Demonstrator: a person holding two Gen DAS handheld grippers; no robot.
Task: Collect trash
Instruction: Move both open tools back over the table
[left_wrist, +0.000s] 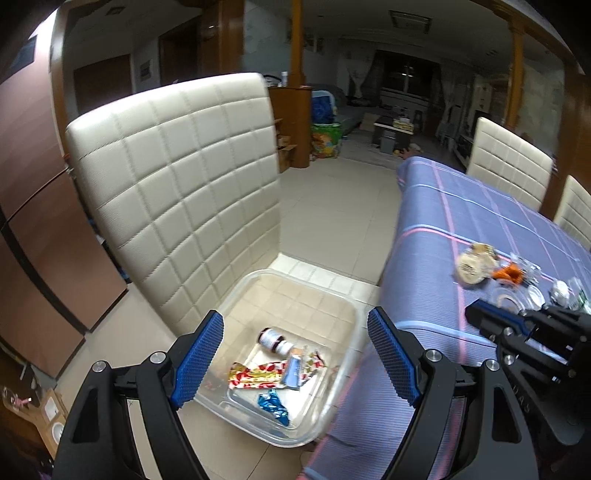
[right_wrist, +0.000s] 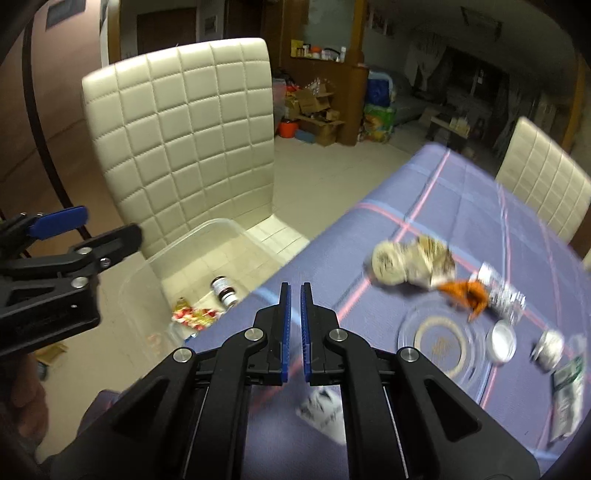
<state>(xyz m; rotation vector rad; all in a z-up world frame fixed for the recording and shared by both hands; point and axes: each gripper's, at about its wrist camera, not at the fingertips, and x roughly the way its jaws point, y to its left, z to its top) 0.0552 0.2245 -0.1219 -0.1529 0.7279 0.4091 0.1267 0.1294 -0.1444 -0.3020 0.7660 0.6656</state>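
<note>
The left gripper (left_wrist: 295, 354) is hanging over the clear plastic bin (left_wrist: 332, 306) on the cream chair (left_wrist: 177, 184), jaws spread wide with nothing between the pads. Already lying in the bin: a small dark bottle (left_wrist: 274, 339), a red-and-yellow wrapper (left_wrist: 255, 374) and a blue foil wrapper (left_wrist: 274, 404).

The right gripper (right_wrist: 295, 295) is sitting over the near edge of the table (right_wrist: 443, 199), under its blue checked cloth, with its blue pads nearly touching and nothing caught between them.

The trash still to collect is lying on the table, ahead and to the right of the right gripper: a crumpled pale wrapper bundle (right_wrist: 410, 264), an orange scrap (right_wrist: 467, 295) touching it, and a crushed clear bottle (right_wrist: 502, 291) just beside the scrap. The bottle's long axis is running from upper left to lower right in the right wrist view. The bin lies the other way, to the left and lower than the tabletop. Judgement: the right gripper is the nearer one to this pile and would have to open before taking anything.

Also nearby: a glass plate (right_wrist: 443, 343), a round lid (right_wrist: 501, 343), a small white crumpled item (right_wrist: 550, 349) and a green packet (right_wrist: 567, 398) cut off by the frame edge.

Hard to read: both views are motion-blurred, so what the pale bundle is made of is unclear. A white printed scrap (right_wrist: 321, 410) is showing partly behind the right gripper's body; what it is I cannot tell.
</note>
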